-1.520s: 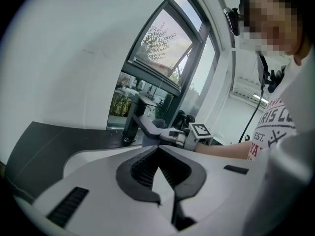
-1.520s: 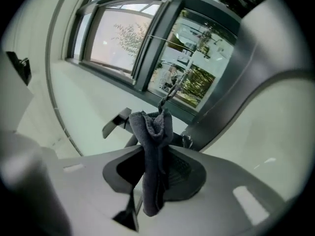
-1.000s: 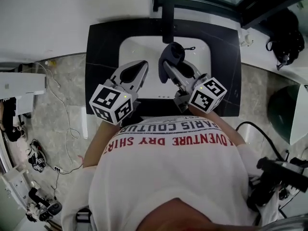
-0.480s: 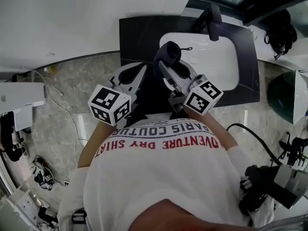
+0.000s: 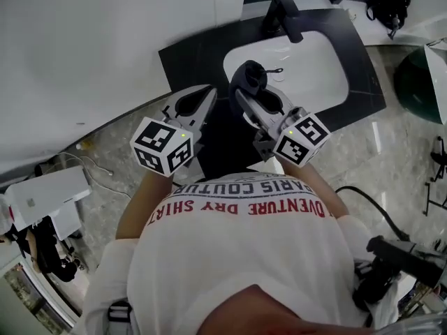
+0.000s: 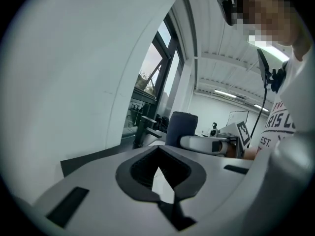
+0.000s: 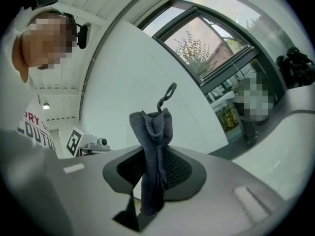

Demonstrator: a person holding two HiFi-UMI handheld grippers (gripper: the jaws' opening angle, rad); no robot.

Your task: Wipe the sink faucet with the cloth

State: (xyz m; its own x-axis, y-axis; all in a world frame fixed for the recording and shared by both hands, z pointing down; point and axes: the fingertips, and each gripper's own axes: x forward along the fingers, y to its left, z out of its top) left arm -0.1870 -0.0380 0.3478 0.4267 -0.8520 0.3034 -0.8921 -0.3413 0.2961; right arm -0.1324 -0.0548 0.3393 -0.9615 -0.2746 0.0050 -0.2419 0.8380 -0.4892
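Our right gripper (image 5: 243,93) pinches the dark cloth (image 5: 248,75) over the sink's (image 5: 311,68) front-left rim, well short of the faucet (image 5: 281,11) at the back edge. Our left gripper (image 5: 208,93) is pressed together on nothing. Since we pinch only a narrow bunch, the cloth could slip free against the faucet, or bare jaws could scrape it.

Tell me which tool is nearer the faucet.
Right. The right tool, holding the cloth, is at the sink's edge near the faucet; the left tool sits farther left over the counter.
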